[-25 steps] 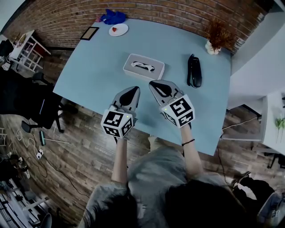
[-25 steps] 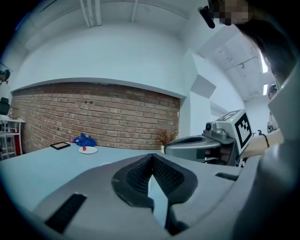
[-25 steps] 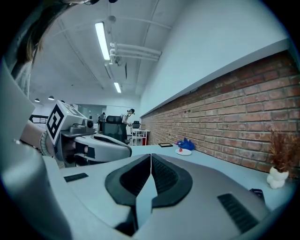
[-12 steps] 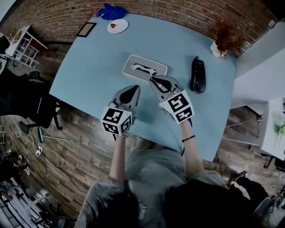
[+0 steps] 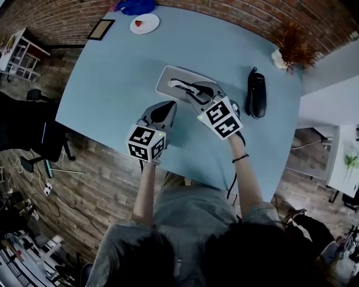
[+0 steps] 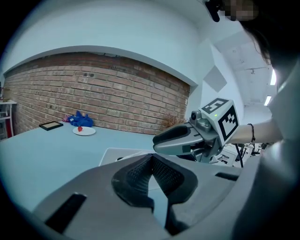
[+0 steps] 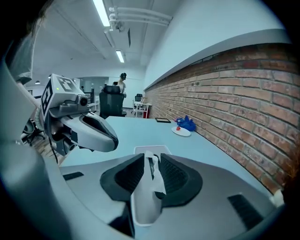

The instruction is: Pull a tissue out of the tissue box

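The white tissue box (image 5: 168,78) lies flat on the blue table (image 5: 112,84), a tissue (image 5: 178,85) poking out of its top slot. My right gripper (image 5: 193,91) hovers over the box's right half, open. In the right gripper view the tissue (image 7: 153,171) stands up between the two pads, with the box (image 7: 143,211) below; I cannot tell whether the pads touch it. My left gripper (image 5: 164,106) sits just in front of the box, shut with nothing in it. Its tips (image 6: 152,157) meet, and the box (image 6: 115,154) shows beyond them.
A black handset (image 5: 258,95) lies right of the box, with a dried plant in a white pot (image 5: 289,50) behind it. At the far left corner are a plate (image 5: 145,23), a blue cloth (image 5: 134,5) and a dark frame (image 5: 101,29). The table's front edge runs just under the grippers.
My right gripper has moved forward from the table's near side to over the tissue box. The left gripper has edged forward a little.
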The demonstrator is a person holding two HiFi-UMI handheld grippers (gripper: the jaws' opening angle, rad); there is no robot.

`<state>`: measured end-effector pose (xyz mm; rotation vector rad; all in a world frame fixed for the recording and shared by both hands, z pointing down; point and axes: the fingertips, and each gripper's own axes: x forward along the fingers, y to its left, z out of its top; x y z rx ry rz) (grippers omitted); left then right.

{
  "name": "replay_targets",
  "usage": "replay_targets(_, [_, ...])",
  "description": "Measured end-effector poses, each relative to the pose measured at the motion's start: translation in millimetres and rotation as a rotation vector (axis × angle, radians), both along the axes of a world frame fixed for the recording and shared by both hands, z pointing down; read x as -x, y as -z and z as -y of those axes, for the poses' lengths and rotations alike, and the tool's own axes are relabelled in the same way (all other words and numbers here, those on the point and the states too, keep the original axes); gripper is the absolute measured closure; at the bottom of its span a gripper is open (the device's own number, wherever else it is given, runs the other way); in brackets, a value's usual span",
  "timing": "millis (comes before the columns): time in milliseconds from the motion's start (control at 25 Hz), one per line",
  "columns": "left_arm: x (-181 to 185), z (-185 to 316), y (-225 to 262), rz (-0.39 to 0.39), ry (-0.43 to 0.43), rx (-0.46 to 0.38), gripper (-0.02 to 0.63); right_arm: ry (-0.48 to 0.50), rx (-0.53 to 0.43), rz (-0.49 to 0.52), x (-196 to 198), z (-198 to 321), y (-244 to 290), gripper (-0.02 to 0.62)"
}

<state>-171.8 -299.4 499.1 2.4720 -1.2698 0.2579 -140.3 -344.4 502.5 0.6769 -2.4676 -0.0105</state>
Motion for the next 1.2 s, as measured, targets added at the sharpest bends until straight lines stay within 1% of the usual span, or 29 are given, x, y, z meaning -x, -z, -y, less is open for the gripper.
replay_targets(240, [4,15,-14,-0.003,-0.014,0.03,0.603,0.036,0.048,-0.08,14,18,-25,0.506])
replay_targets(400, [4,18,-19,-0.01,-0.022,0.044,0.603,0.036,0.091,-0.098,18,21,-35,0.506])
replay_targets(520, [2,18,-22,-0.015,-0.028,0.052,0.603,0.036,0.083,-0.158,16,25,-43,0.506])
replay_targets(640, [1,17,-26,-0.022,-0.037,0.061,0.603,0.034,0.086,-0.192,16,27,-49,0.506])
replay_targets(760, [-1,17,-28,-0.029,-0.041,0.067,0.603,0.044,0.09,-0.234,16,28,-56,0.522])
replay_targets(840, [-2,18,-30,-0.028,-0.046,0.071,0.603,0.043,0.078,-0.256,15,30,-58,0.559])
replay_targets(920, [-1,18,-31,-0.028,-0.048,0.075,0.603,0.04,0.063,-0.263,16,32,-57,0.586])
replay_targets(1200, [0,18,-31,-0.031,-0.045,0.074,0.603,0.032,0.065,-0.24,16,34,-50,0.594])
